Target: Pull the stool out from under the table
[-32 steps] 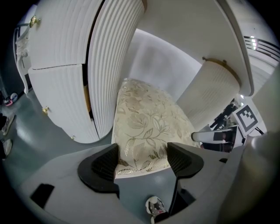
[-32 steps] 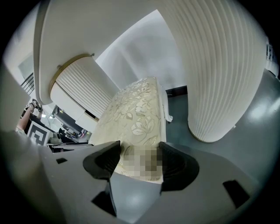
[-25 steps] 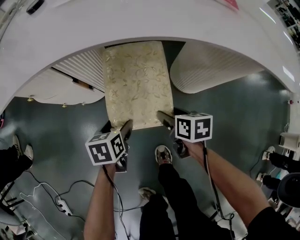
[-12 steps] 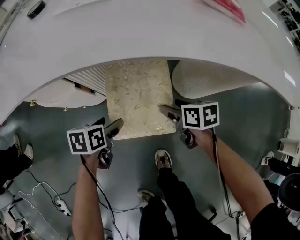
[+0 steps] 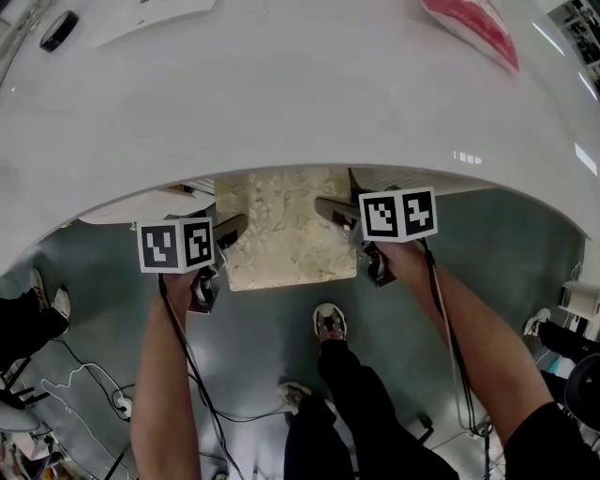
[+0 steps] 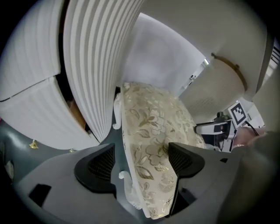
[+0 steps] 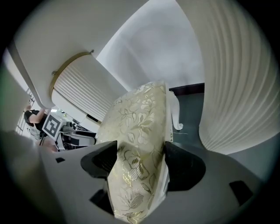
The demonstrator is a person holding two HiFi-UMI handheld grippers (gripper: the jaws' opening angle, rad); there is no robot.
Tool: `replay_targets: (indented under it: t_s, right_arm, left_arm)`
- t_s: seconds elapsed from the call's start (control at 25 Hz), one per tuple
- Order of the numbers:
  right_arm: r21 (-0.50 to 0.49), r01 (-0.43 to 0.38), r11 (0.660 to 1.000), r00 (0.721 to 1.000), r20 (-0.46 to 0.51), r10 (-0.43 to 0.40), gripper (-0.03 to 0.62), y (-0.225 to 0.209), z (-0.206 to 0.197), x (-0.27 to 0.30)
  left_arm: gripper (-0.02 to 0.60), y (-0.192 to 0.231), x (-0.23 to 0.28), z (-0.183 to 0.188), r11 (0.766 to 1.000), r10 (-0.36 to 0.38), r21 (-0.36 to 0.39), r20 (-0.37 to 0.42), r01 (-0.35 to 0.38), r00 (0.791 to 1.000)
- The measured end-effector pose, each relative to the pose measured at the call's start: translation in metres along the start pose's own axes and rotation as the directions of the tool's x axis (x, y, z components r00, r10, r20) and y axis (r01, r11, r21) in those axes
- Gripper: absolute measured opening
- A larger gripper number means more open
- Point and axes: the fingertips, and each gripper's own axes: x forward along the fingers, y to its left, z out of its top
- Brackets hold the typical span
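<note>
The stool (image 5: 281, 234), with a cream cushion in a gold floral pattern, stands half under the white table (image 5: 281, 94). My left gripper (image 5: 230, 230) is at the stool's left edge. In the left gripper view (image 6: 142, 162) the cushion's edge (image 6: 153, 131) lies between the jaws, which have just been opening; the left pad (image 6: 103, 164) stands clear of it. At the stool's right edge my right gripper (image 5: 335, 208) is shut on the cushion. In the right gripper view (image 7: 138, 164) both pads press the fabric (image 7: 140, 127).
Fluted white table pedestals (image 6: 96, 65) (image 7: 236, 87) flank the stool on both sides. The person's shoes (image 5: 326, 323) stand on the grey floor just in front of the stool. Cables (image 5: 94, 394) lie at the lower left. A red item (image 5: 469, 23) lies on the table.
The left gripper has moved from the stool's near left corner to its left side. The view has shifted, so the table top now covers more of the stool. The right gripper keeps its hold.
</note>
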Motion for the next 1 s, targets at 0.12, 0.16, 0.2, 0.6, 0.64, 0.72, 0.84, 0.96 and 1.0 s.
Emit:
replay_targets:
  t_s: [0.12, 0.16, 0.2, 0.6, 0.64, 0.72, 0.84, 0.96, 1.0]
  right_arm:
    - [0.015, -0.009, 1.0, 1.0, 0.008, 0.009, 0.291, -0.001, 0.003, 0.003]
    - [0.015, -0.007, 1.0, 1.0, 0.013, 0.007, 0.291, -0.001, 0.003, 0.003]
    - [0.012, 0.001, 1.0, 1.0, 0.021, -0.001, 0.291, -0.001, 0.002, 0.003]
    - [0.003, 0.028, 1.0, 0.997, 0.074, -0.028, 0.29, 0.003, 0.0, -0.007]
    - [0.004, 0.034, 0.999, 0.996, 0.077, -0.034, 0.29, 0.003, 0.0, -0.006]
    - [0.003, 0.043, 0.999, 0.996, 0.082, -0.043, 0.29, 0.003, 0.0, -0.004]
    - [0.003, 0.05, 0.999, 0.996, 0.078, -0.05, 0.29, 0.004, 0.001, -0.006]
    - [0.003, 0.059, 0.998, 0.996, 0.066, -0.059, 0.288, 0.003, 0.0, -0.008]
    - [-0.001, 0.064, 0.998, 0.996, 0.064, -0.064, 0.288, 0.003, -0.001, -0.007]
  left_arm:
    - [0.38, 0.001, 0.005, 0.001, 0.999, -0.049, -0.017, -0.029, 0.048, 0.998]
    - [0.379, 0.0, 0.006, 0.0, 0.997, -0.065, -0.03, -0.032, 0.064, 0.997]
    - [0.379, -0.002, 0.007, 0.0, 0.996, -0.083, -0.042, -0.033, 0.082, 0.996]
    - [0.262, -0.019, 0.002, -0.002, 0.996, -0.082, -0.034, -0.015, 0.081, 0.997]
    - [0.262, -0.018, 0.004, -0.003, 0.996, -0.08, -0.034, -0.013, 0.079, 0.997]
    - [0.258, -0.017, 0.005, -0.003, 0.997, -0.075, -0.032, -0.008, 0.075, 0.997]
    - [0.253, -0.019, 0.002, -0.002, 0.997, -0.068, -0.027, -0.014, 0.067, 0.998]
    - [0.25, -0.022, 0.003, -0.003, 0.998, -0.062, -0.026, -0.022, 0.062, 0.998]
    - [0.249, -0.021, 0.003, -0.003, 0.998, -0.061, -0.028, -0.023, 0.06, 0.998]
